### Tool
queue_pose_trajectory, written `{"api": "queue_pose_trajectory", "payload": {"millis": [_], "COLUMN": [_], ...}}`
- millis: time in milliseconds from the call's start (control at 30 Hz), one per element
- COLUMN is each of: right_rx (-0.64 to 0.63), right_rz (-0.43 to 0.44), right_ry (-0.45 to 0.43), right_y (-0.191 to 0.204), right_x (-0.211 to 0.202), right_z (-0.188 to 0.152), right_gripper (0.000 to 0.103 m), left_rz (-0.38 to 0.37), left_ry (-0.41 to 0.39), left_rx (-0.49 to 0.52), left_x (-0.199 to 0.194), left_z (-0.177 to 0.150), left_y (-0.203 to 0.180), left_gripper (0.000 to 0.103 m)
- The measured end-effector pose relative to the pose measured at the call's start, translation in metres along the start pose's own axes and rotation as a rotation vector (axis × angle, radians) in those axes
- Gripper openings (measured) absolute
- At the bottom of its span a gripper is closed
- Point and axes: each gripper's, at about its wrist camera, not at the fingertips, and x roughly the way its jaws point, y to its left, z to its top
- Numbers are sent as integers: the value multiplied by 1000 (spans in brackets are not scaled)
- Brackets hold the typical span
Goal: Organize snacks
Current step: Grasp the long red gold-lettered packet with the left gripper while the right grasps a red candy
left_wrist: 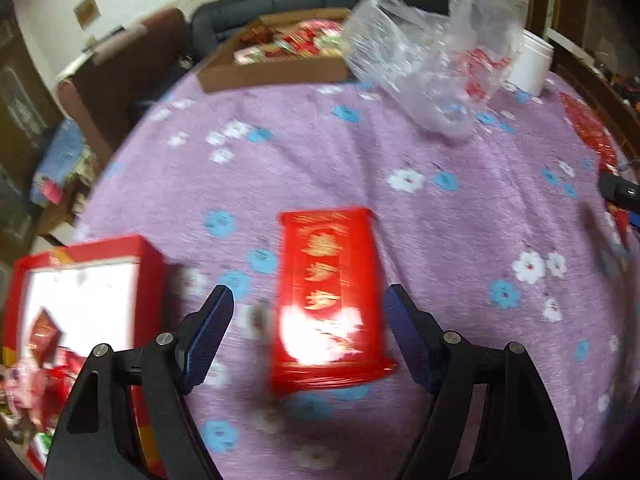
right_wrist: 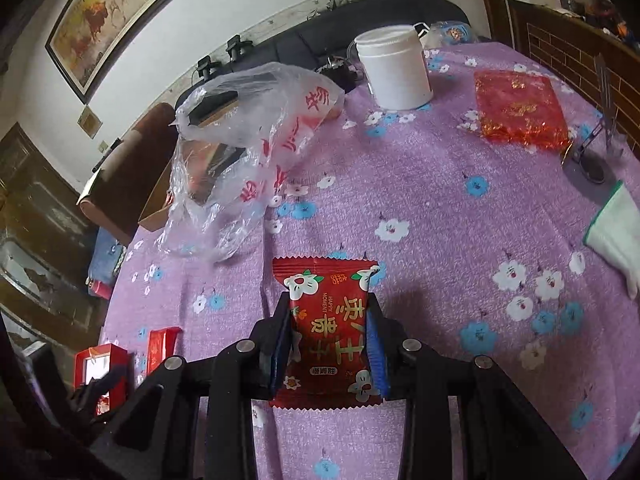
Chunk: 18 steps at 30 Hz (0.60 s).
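A red box with gold characters [left_wrist: 330, 300] lies on the purple flowered tablecloth [left_wrist: 460, 220], between the wide-open fingers of my left gripper [left_wrist: 310, 300], untouched. An open red gift box with a white lining [left_wrist: 84, 304] sits at the left and holds some snacks. My right gripper [right_wrist: 329, 308] is shut on a red snack packet with white flowers [right_wrist: 328, 332], held above the cloth. The red box [right_wrist: 160, 346] and the open gift box [right_wrist: 102, 364] also show at the lower left of the right wrist view.
A crumpled clear plastic bag [right_wrist: 248, 140] lies mid-table. A cardboard tray of snacks [left_wrist: 280, 56] sits at the far edge. A white jar [right_wrist: 394, 68], a red glittery pouch [right_wrist: 520, 108] and a white cloth [right_wrist: 616, 232] are toward the right.
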Motion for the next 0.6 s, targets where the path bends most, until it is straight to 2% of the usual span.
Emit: {"api": "queue_pose_trajectory", "payload": {"millis": [67,200,267,300,333,500,600], "right_rx": [-10,-28,-39,-43,-48,-82,-96], "right_rz": [-11,0,-6,-8,-8,7,50], "right_ry": [5,30,32,33,33,34,37], "right_y": [1,2,5,6,7,18,24], "right_x": [6,23,26,27,28,30,29], "right_z": [0,3,0,0,-1,-4,-6], "right_gripper": [34,34,34,34,34,34,34], "left_rz": [-28,-69,-67,-69,-67,-50,-44], "left_ry": [16,-17,-34,-42,-45,-65,-93], "left_rx": [-11,-50,-49,-44,-39,-27,-11], "left_x": [7,7,5,4,3,2,-8], "left_z": [-3,-6,-7,-7,-7,-13,-22], "left_y": [-2,4,5,4,4,3,-1], "left_gripper": [78,77,63,48,45,44,44]}}
